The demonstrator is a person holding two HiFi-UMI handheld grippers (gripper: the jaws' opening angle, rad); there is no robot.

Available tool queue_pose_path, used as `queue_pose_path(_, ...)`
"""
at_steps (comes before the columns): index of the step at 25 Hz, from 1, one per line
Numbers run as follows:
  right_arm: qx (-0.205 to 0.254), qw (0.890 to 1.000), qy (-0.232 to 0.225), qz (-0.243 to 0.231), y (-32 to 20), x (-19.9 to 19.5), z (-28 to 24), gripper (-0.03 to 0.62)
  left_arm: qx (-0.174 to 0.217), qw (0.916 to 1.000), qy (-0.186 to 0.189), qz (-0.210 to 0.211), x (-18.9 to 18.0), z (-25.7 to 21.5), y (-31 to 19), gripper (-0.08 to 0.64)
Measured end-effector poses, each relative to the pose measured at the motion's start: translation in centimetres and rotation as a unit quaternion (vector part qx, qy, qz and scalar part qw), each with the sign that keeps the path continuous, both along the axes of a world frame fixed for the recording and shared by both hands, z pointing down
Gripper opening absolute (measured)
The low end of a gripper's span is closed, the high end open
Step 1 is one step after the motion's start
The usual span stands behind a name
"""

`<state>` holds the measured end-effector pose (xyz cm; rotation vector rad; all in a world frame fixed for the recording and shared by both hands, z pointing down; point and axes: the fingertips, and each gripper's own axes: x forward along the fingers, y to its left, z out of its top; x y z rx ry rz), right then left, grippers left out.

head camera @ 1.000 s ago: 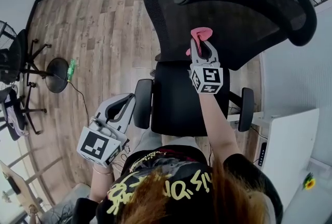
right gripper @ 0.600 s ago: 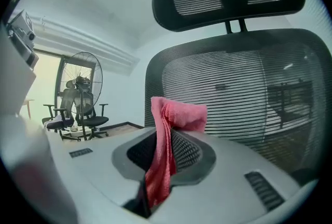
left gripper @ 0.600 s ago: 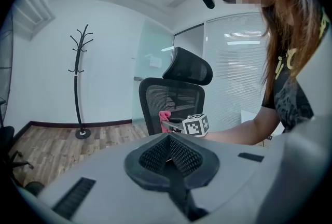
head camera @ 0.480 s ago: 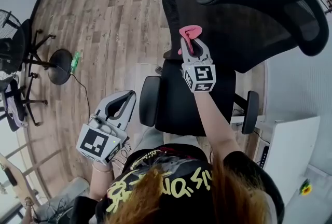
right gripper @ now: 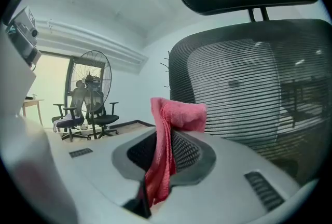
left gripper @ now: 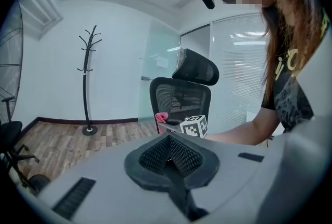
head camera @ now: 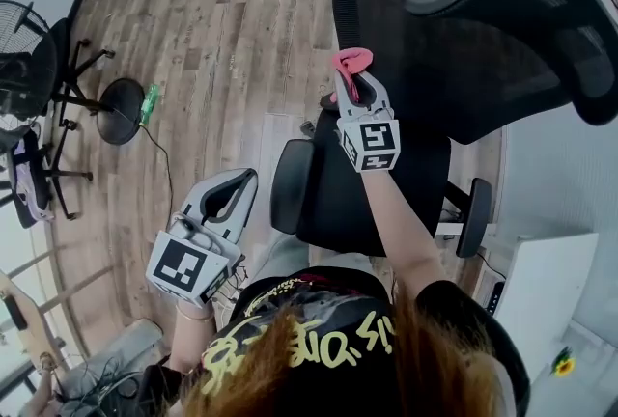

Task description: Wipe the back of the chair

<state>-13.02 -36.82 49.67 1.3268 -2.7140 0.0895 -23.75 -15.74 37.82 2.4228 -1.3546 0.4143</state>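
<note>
1. R gripper [head camera: 355, 82]: jaws are clenched on a pink terry cloth [head camera: 351, 59]. In the right gripper view the cloth [right gripper: 168, 145] is pinched between the pads, and its folded top stands above the jaw tips.
2. Task item: a black mesh office-chair backrest [head camera: 454, 58] is seen at approx. 2 o'clock from the R gripper in the head view. In the right gripper view the backrest [right gripper: 244, 88] fills the frame from 12 to 4 o'clock, behind the cloth. The cloth is held near the backrest's left edge. Contact betw. cloth and mesh cannot be confirmed.
3. A black curved headrest [head camera: 541, 10] is mounted above the backrest.
4. L gripper [head camera: 241, 181]: it is held at approx. 8 o'clock from the R gripper, over a wood-plank floor [head camera: 212, 48] and apart from the chair. In the left gripper view its jaws are closed together w/ nothing between them [left gripper: 168, 153].
</note>
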Motion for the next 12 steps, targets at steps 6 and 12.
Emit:
queue_pose_path(6,-0.006,1.000,0.000,-0.016,0.2,-1.9,0.2,0.058,-0.002,0.9999,-0.001,-0.011,-1.1,0.0,0.1,-0.008)
queue_pose_path(12,-0.007,0.999,-0.002,-0.031,1.1,-2.7,-0.2,0.058,0.003,0.9999,0.004,-0.010,-0.9,-0.4,-0.2,-0.008)
